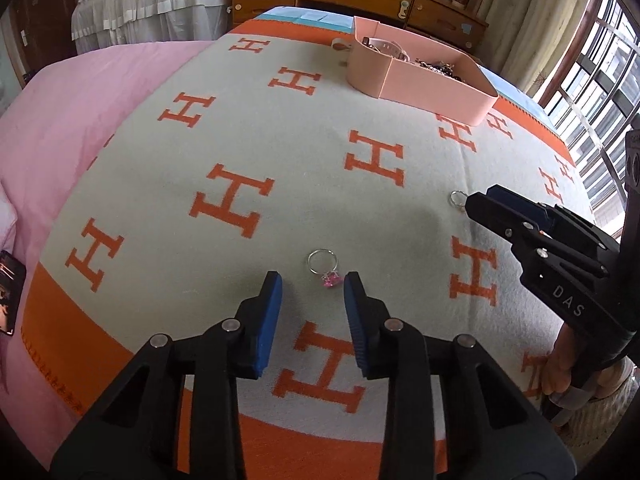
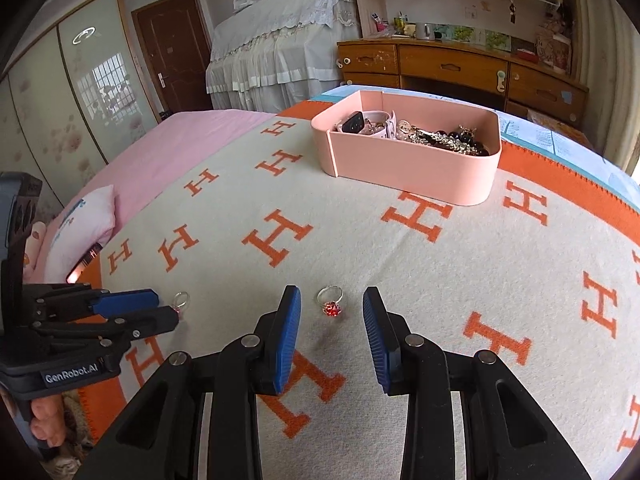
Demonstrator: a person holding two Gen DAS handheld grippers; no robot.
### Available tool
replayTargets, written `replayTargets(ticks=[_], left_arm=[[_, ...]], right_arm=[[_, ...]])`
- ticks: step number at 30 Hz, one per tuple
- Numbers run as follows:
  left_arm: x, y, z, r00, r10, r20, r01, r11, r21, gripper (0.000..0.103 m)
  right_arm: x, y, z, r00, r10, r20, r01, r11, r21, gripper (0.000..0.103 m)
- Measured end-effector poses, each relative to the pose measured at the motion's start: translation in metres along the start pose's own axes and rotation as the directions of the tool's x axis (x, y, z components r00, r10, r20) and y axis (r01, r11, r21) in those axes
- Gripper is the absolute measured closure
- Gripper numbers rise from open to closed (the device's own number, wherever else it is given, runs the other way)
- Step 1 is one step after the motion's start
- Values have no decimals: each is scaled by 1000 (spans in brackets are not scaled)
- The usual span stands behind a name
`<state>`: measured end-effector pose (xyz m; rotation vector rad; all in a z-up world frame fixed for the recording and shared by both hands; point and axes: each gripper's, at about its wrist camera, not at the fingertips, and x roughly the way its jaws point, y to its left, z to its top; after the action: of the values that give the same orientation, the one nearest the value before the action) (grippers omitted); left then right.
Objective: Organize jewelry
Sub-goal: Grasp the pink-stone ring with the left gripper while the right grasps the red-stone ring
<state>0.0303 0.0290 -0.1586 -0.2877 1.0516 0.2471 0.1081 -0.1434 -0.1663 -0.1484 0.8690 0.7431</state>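
Note:
A silver ring with a pink stone (image 1: 325, 269) lies on the grey and orange H-patterned blanket (image 1: 280, 140). My left gripper (image 1: 313, 282) is open, its blue pads on either side of the ring, the stone close to the right pad. A second ring with a red stone (image 2: 331, 304) lies between the open pads of my right gripper (image 2: 332, 294) without touching either. The right wrist view shows the left gripper (image 2: 166, 307) at the left edge, by the pink-stone ring (image 2: 181, 302). Further back stands a pink box (image 2: 400, 176) holding a watch and jewelry.
The pink box (image 1: 424, 88) sits at the blanket's far side. A pink duvet (image 1: 80, 100) covers the bed's left side, with a pillow (image 2: 86, 224) and a phone (image 1: 10, 292). A wooden desk (image 2: 452, 66) stands behind the bed and a window (image 1: 596, 92) on the right.

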Motion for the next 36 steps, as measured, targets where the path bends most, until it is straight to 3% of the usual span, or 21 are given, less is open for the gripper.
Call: replayTargets(ticks=[3, 10, 29, 36], left_arm=[[0, -3, 0, 1000, 10, 5, -10, 1000, 4, 74], [0, 6, 1, 999, 19, 30, -17, 999, -51, 90], [-3, 4, -10, 995, 43, 87, -38, 997, -66, 90], [-5, 6, -12, 995, 41, 93, -34, 996, -76, 90]], right_arm=[[0, -3, 0, 1000, 4, -5, -4, 1000, 11, 70], [5, 2, -1, 999, -31, -28, 31, 999, -14, 70], [11, 9, -3, 997, -62, -51, 57, 995, -85, 71], [17, 19, -1, 992, -111, -53, 102, 984, -144, 73]])
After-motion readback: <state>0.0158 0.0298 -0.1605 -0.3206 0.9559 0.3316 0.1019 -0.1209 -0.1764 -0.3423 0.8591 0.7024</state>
